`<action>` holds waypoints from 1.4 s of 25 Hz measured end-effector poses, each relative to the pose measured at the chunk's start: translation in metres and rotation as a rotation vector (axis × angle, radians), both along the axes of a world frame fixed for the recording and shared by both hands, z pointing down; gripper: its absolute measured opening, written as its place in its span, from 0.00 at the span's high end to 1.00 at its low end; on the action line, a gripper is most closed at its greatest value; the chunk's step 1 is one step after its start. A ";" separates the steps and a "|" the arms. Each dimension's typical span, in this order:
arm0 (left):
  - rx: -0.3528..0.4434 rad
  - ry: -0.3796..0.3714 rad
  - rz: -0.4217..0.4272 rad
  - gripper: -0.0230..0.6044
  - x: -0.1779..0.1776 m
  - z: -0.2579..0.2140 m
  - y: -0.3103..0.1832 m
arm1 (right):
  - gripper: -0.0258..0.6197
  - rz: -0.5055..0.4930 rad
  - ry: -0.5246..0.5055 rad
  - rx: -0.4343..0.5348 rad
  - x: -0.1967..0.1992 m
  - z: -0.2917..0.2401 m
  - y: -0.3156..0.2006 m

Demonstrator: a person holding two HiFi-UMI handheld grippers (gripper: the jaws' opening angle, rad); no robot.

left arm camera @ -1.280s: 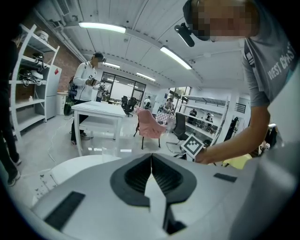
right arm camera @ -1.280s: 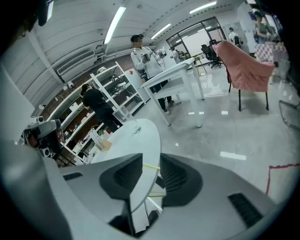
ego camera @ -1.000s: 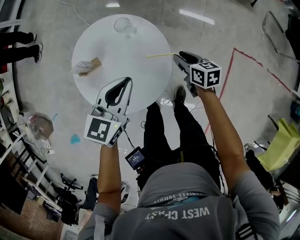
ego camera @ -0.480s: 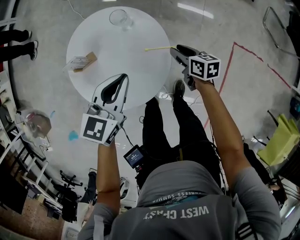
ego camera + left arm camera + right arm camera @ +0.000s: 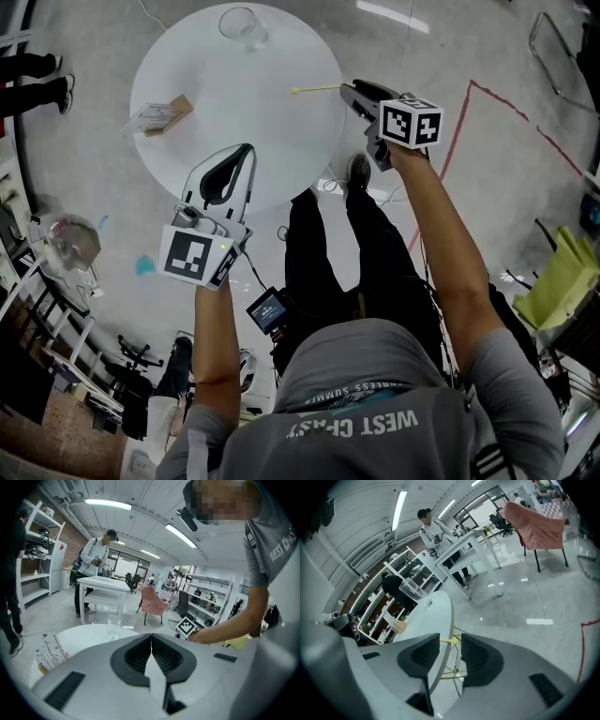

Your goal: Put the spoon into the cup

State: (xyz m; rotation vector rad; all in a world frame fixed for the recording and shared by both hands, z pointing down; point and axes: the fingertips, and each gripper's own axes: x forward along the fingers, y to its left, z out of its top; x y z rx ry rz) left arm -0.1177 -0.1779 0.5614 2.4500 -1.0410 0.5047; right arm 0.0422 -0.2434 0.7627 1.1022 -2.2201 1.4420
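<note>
At the right edge of the desk (image 5: 234,112), my right tool (image 5: 347,90) was opening around the spoon (image 5: 316,89); centring its handle before squeezing seemed wise. My left tool (image 5: 249,150) was closed, empty.

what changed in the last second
The right gripper is opening its jaws, now apart either side of the near end of the yellow spoon, not gripping it. The spoon still lies at the right edge of the table; the left gripper stays shut, the cup untouched.

We see a round white surface (image 5: 234,112) carrying a flat packet (image 5: 155,116) near its left edge; red tape (image 5: 467,89) marks the floor.
</note>
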 end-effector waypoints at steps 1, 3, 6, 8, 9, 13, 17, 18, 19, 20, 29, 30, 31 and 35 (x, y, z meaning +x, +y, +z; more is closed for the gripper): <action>0.000 0.001 -0.002 0.95 -0.001 0.000 0.000 | 0.74 -0.002 0.002 -0.002 -0.001 0.001 0.000; 0.000 0.001 -0.005 0.95 -0.002 0.001 0.000 | 0.74 -0.011 0.008 -0.007 -0.003 0.005 0.001; -0.002 0.004 -0.009 0.95 -0.001 0.000 -0.001 | 0.78 -0.018 0.016 -0.009 -0.003 0.006 0.001; 0.000 0.005 -0.010 0.95 -0.001 -0.002 -0.001 | 0.81 -0.016 0.016 -0.008 -0.002 0.004 0.002; 0.004 0.004 -0.007 0.95 -0.001 -0.002 0.000 | 0.83 -0.015 0.016 -0.007 -0.001 0.003 0.002; 0.011 0.002 -0.004 0.95 0.000 -0.007 0.000 | 0.88 -0.016 0.020 -0.006 0.002 -0.001 0.003; 0.018 0.001 -0.003 0.95 0.000 -0.008 -0.001 | 0.90 -0.020 0.017 -0.006 0.002 -0.003 0.002; 0.020 0.001 -0.003 0.95 0.000 -0.009 -0.002 | 0.91 -0.023 0.012 -0.006 0.002 -0.004 0.002; 0.023 0.001 -0.003 0.95 0.000 -0.010 -0.002 | 0.91 -0.026 0.007 -0.004 0.001 -0.006 0.002; 0.026 0.001 -0.004 0.95 0.000 -0.012 -0.002 | 0.92 -0.027 0.004 -0.003 0.001 -0.008 0.002; 0.046 0.002 -0.008 0.95 -0.002 -0.024 -0.002 | 0.95 -0.045 -0.012 0.013 0.000 -0.028 0.001; 0.049 0.002 -0.008 0.95 -0.002 -0.026 -0.002 | 0.95 -0.044 -0.014 0.015 0.000 -0.031 0.001; 0.052 0.002 -0.008 0.95 -0.002 -0.028 -0.002 | 0.95 -0.043 -0.015 0.019 0.000 -0.034 0.000; 0.062 0.003 -0.010 0.95 -0.005 -0.033 -0.002 | 0.95 -0.043 -0.020 0.036 -0.001 -0.043 -0.003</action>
